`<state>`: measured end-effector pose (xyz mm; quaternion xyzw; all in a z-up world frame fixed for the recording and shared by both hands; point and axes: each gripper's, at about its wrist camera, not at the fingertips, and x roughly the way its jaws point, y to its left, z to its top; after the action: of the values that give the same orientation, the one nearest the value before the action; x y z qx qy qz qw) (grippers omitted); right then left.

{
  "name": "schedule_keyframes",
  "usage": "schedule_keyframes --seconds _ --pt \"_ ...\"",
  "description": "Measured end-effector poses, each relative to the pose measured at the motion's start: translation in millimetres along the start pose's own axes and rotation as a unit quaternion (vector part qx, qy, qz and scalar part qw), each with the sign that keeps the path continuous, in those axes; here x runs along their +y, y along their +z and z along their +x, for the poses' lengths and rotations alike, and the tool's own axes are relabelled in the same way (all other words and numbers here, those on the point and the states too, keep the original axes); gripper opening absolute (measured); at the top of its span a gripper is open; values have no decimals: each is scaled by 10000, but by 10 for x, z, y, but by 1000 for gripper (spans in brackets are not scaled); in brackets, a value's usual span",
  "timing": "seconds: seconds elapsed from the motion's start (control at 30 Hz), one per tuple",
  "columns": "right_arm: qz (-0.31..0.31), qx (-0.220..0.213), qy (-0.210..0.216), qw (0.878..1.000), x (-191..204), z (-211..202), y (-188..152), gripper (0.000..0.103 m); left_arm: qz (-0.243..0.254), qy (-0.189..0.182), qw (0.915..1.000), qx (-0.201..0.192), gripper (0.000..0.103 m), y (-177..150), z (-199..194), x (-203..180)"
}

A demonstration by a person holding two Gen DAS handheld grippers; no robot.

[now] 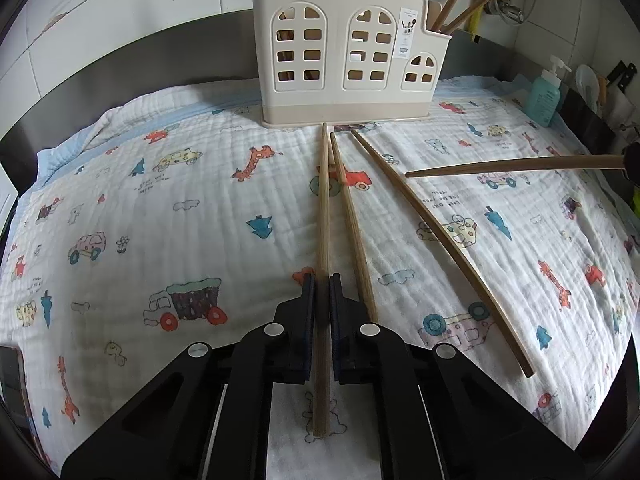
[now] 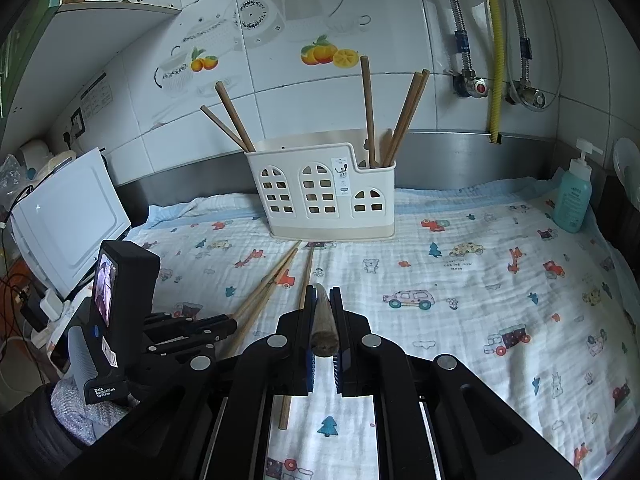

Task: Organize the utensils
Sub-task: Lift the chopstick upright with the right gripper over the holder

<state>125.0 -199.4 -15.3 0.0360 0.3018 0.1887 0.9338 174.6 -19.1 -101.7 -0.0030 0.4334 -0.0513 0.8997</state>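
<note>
A cream utensil holder with arched cut-outs stands at the back of a printed cloth; it also shows in the right wrist view with several wooden chopsticks upright in it. My left gripper is shut on a chopstick lying on the cloth and pointing at the holder. Two more chopsticks lie beside it. My right gripper is shut on another chopstick, held above the cloth; it shows at the right of the left wrist view.
A teal soap pump bottle stands at the cloth's back right. A white appliance and cables sit at the left. Pipes and valves hang on the tiled wall. The left gripper's body is low at the left.
</note>
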Motion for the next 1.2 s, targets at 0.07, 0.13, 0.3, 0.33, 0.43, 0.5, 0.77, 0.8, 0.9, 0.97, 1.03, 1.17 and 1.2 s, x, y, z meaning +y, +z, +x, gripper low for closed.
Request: schedule_keyframes --seconds 0.07,0.13,0.3,0.33,0.43,0.5,0.77,0.8,0.9,0.97,1.03,1.17,1.2 --pt "-7 -23 7 10000 5 -11 14 7 -89 -105 9999 -27 6 12 -21 28" --pt "-16 -48 9 10000 12 -22 38 7 -172 -218 9996 -110 6 32 -79 64" --pt "-74 -152 35 9999 30 -68 147 7 -299 -421 9978 -416 6 129 -298 126" --pt "-93 -174 41 9998 37 -74 176 7 -324 -472 9971 -507 6 156 -358 139" --pt "-163 -230 60 9996 61 -84 262 7 -332 -554 9947 -803 6 239 -529 154" --pt "-199 -253 100 9994 73 -82 326 7 -322 -635 9931 -927 6 294 -616 157" --pt "-410 -314 283 9983 99 -49 722 7 -213 -788 9905 -1104 6 532 -821 191" --pt "-438 -334 308 9980 94 -59 788 7 -185 -791 9903 -1125 6 567 -847 196" --pt "-571 -417 333 9969 84 -109 1026 7 -101 -801 9894 -1208 6 695 -942 221" --pt "-633 -464 394 9961 74 -153 1196 7 -42 -819 9889 -1237 6 788 -988 229" --pt "-758 -541 354 9950 77 -205 1363 7 44 -841 9881 -1283 6 880 -1044 223" --pt "-908 -644 275 9934 65 -255 1658 7 210 -834 9867 -1378 6 1053 -1134 193" --pt "-935 -675 221 9931 60 -258 1718 7 258 -812 9864 -1405 6 1093 -1151 180"
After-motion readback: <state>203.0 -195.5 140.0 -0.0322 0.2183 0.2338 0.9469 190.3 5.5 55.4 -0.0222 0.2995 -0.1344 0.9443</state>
